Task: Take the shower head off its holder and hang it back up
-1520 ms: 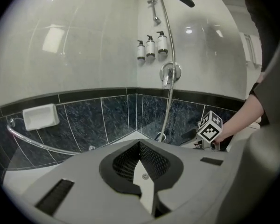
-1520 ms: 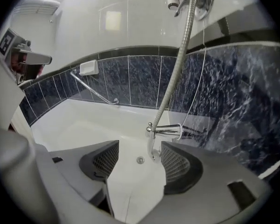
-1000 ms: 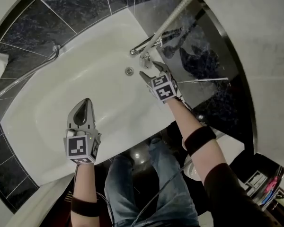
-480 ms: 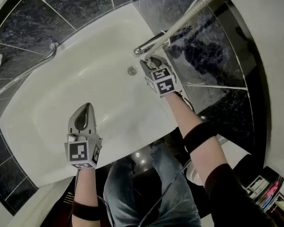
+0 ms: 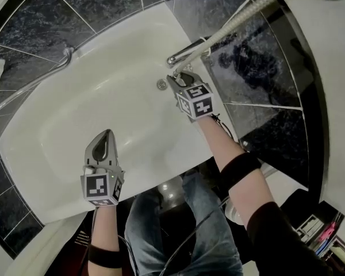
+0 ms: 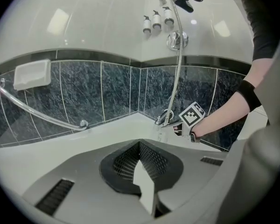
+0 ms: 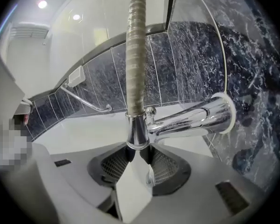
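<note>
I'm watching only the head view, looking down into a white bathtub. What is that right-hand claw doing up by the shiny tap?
Observer: In the right gripper view, the right gripper has its jaw tips at the chrome sleeve that ends the ribbed metal hose. The jaws have just been closing; I cannot tell whether they grip it yet.
Operator: Is the other claw carrying anything?
Observer: No. The left gripper has its jaws shut together with nothing between them.
Operator: Where does that hose go?
Observer: In the left gripper view it climbs the wall past a round chrome fitting, with three small bottles up to its left.
</note>
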Tool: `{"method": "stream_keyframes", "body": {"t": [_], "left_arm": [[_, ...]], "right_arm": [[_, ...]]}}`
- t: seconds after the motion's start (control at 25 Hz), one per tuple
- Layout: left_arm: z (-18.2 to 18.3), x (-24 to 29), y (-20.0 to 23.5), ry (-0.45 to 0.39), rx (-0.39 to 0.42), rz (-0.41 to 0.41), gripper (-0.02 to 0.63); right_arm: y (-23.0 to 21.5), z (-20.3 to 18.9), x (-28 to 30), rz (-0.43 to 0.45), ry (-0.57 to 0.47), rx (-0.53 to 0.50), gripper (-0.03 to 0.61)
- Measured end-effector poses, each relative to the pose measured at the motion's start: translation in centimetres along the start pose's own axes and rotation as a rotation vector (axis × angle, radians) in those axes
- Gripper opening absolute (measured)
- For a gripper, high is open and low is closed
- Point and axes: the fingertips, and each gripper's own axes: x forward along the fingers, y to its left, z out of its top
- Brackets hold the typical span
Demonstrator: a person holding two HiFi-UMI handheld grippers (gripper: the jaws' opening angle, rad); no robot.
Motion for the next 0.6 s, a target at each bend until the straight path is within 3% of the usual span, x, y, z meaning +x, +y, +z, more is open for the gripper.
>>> {"method": "stream_keyframes", "body": {"t": [0.24,0.6], "left_arm": [[0.5,-3.4,1.9,0.004,-0.031,0.050,0.001],[2.9,-13.0,6.5,0.003,-0.066,0.167,0.000]], "right_arm": [[5.7,0.2,-1.4,0.067,-0.012,0.145,0.153],[19.6,4.2,-4.9,0.229,-0.057,0.432,0.152]]}}
